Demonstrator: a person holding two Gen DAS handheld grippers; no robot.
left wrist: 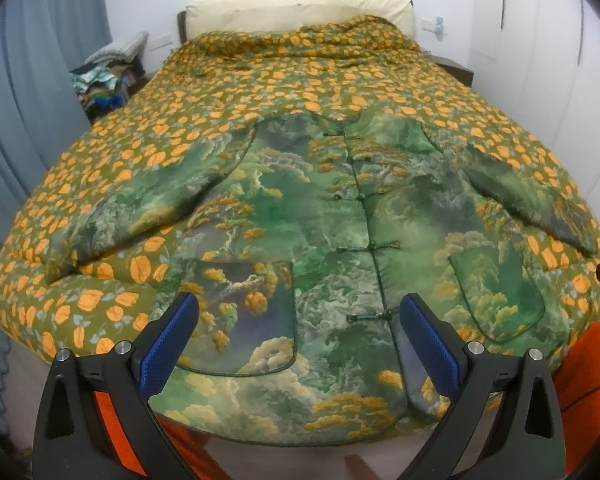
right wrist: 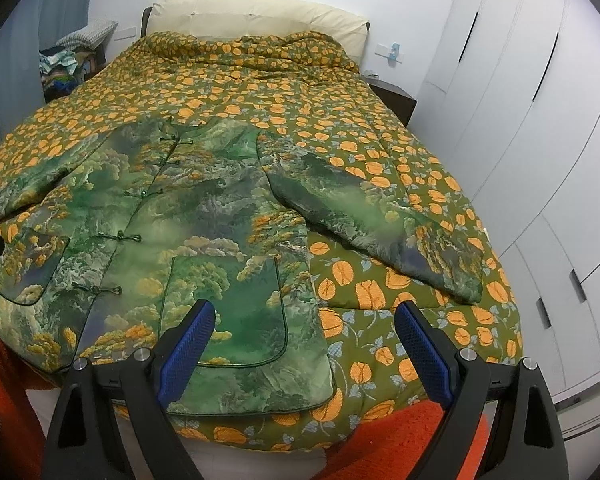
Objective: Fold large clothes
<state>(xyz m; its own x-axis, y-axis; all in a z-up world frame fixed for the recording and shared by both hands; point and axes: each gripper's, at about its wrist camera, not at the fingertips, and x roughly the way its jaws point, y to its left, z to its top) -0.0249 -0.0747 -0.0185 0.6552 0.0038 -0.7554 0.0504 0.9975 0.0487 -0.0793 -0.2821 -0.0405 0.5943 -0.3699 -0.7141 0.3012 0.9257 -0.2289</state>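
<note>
A large padded jacket (left wrist: 332,216) (right wrist: 204,208) printed with green trees and clouds lies flat and face up on the bed, buttoned with knot fastenings, both sleeves spread outward. My left gripper (left wrist: 300,312) hovers open above its lower hem, over the left patch pocket (left wrist: 244,312) and the button line. My right gripper (right wrist: 304,316) is open too, above the right patch pocket (right wrist: 224,312) and the jacket's right edge. The right sleeve (right wrist: 380,220) stretches away toward the bed's right side. Neither gripper touches the cloth.
The bed carries an olive quilt (left wrist: 260,92) (right wrist: 380,152) with orange flowers, and a cream headboard (left wrist: 300,8) behind. A pile of clothes (left wrist: 104,80) sits at the far left, white wardrobes (right wrist: 540,140) run along the right. An orange garment (right wrist: 396,440) is below the grippers.
</note>
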